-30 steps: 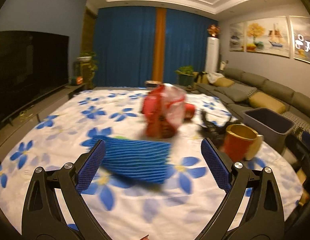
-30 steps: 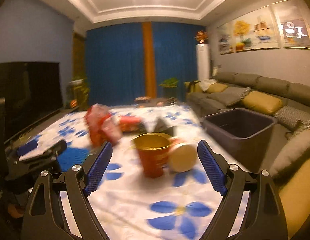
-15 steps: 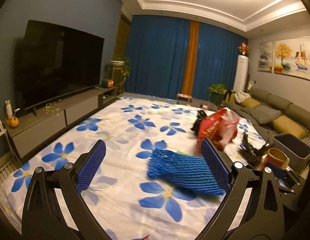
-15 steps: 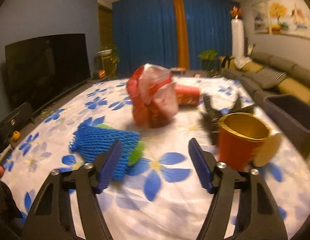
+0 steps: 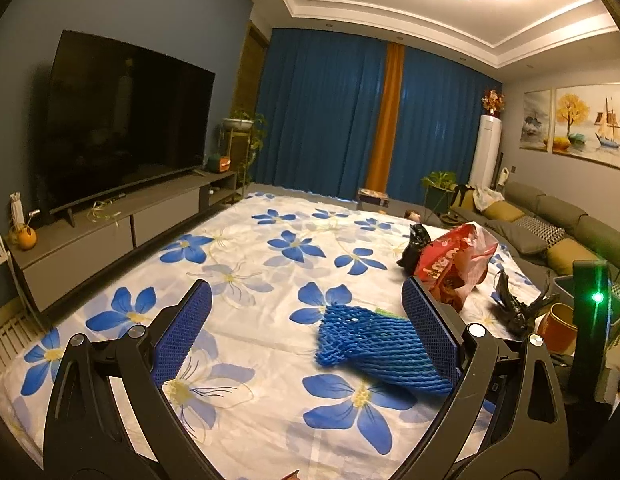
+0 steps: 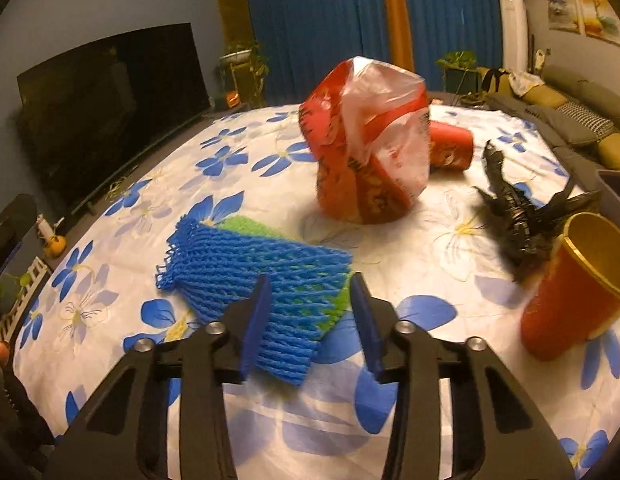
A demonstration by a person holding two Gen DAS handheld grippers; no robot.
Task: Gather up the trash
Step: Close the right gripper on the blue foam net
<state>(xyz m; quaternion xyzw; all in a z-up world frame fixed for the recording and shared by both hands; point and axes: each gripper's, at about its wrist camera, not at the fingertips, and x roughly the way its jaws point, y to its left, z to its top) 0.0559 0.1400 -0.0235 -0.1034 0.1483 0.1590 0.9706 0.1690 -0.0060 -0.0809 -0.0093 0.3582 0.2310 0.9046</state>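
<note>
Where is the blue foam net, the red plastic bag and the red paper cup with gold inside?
Blue foam net (image 6: 246, 268), right wrist view, middle of mesh.
Red plastic bag (image 6: 366, 152), right wrist view, front.
Red paper cup (image 6: 566, 300), right wrist view, outer wall.

I'm seeing almost nothing legible from here. The red plastic bag (image 5: 454, 266) is carrying some gold print across its side, but I'm failing to make out any of it in the left wrist view, and in the right wrist view the same bag (image 6: 366, 152) is showing only blurred white and gold marks. The red can (image 6: 450, 147) lying behind it is bearing pale markings that I'm also unable to read.
</note>
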